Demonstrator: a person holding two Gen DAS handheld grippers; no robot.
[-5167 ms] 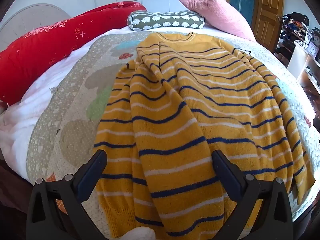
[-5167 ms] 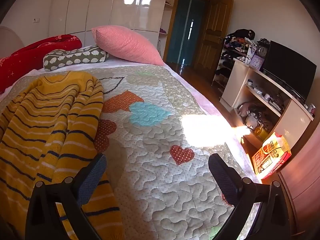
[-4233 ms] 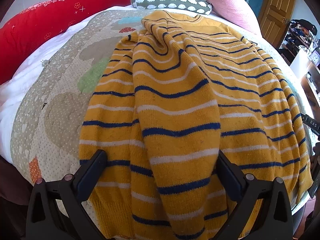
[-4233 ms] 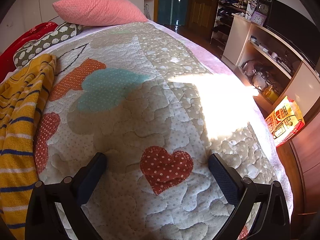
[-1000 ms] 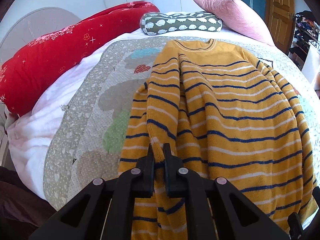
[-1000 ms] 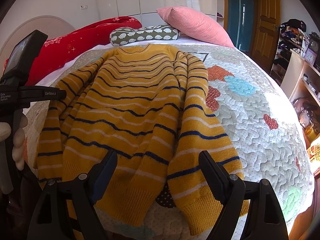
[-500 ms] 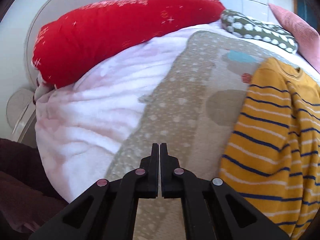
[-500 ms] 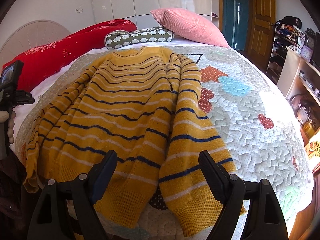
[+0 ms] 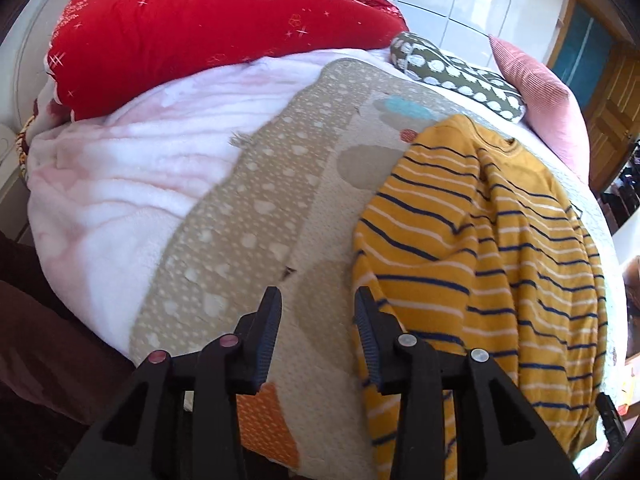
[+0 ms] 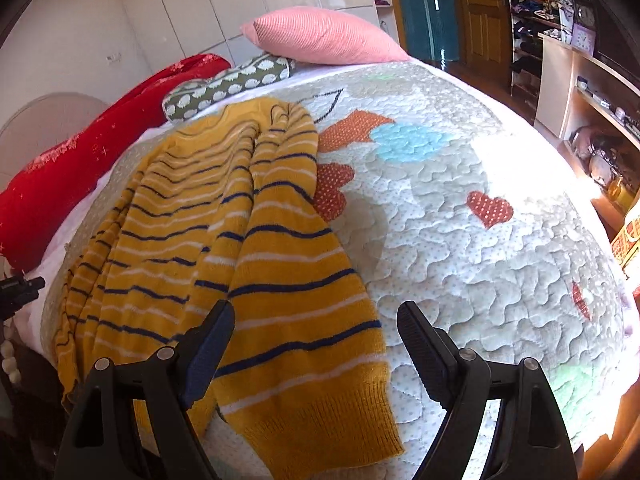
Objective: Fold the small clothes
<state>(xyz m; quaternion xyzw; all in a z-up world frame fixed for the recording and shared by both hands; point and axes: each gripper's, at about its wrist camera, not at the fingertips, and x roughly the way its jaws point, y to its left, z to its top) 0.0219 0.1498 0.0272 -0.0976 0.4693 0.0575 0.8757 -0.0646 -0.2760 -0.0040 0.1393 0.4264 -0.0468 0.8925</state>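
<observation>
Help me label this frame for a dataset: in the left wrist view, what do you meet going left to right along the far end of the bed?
Red quilt → green spotted bolster → pink pillow → wooden door.

The black plastic left gripper [image 9: 317, 312] has ribbed dark blue pads [image 9: 267, 332] and red and silver round pins at lower centre. The black right gripper [image 10: 316, 336] carries silver screws.
</observation>
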